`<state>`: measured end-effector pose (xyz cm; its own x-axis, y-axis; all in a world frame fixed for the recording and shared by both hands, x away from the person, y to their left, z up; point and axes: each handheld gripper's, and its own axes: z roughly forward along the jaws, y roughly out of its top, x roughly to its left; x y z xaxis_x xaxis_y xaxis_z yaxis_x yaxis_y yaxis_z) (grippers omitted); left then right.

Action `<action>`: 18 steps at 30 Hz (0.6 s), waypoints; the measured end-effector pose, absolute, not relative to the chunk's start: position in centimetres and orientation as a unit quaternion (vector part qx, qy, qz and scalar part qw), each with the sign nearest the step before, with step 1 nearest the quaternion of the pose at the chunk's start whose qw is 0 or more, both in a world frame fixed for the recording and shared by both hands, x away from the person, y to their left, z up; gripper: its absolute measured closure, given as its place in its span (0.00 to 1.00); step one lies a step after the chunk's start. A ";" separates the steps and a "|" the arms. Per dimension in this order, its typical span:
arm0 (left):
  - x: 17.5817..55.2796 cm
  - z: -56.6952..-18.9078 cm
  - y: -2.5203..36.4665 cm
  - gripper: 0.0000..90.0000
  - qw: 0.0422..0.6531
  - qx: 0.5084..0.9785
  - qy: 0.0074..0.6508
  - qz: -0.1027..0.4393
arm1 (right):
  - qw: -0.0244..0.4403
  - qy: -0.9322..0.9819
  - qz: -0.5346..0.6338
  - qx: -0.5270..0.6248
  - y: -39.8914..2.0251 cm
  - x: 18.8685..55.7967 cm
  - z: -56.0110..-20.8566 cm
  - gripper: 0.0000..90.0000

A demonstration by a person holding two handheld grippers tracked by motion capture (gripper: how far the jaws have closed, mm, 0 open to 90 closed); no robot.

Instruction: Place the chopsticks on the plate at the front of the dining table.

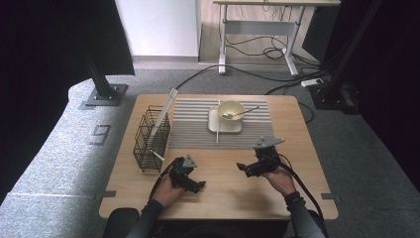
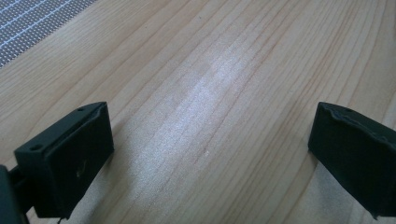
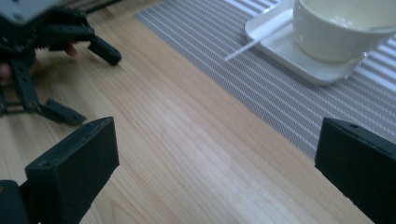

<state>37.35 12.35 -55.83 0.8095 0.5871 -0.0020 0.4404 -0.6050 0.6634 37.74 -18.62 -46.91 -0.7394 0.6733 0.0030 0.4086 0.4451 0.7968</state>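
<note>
Both hands rest low on the pale wooden worktop, near its front edge. The left tool sits by the left hand, its jaws spread wide with bare wood grain between them, as the left gripper view confirms. The right tool, held by the right hand, is likewise released: in the right gripper view its two black jaws stand far apart over the wood, holding nothing. The two tools point roughly toward each other, with a stretch of bare worktop between them.

Behind the tools lies a grey striped placemat. On it stands a square white plate carrying a cream round bowl, with a metal spoon resting in the bowl, its handle leaning out to the right. A thin white stick lies across the plate's left side; it may be a chopstick, though it is too slim to tell for sure. The bowl and plate sit well apart from both tools, somewhat nearer the right one.

At the left of the worktop stands a black wire basket, with a long pale flat strip leaning out of it.
</note>
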 end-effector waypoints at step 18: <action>37.2 -55.8 12.2 0.00 0.338 0.890 0.286 0.107 | 0.133 0.842 0.431 0.295 -13.8 39.1 -42.6 0.00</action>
<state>37.21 12.15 -55.83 0.8133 0.5818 -0.0040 0.4376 -0.6072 0.6632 39.09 -13.79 -42.61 -0.7904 0.6118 0.0300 0.3819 0.4538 0.8051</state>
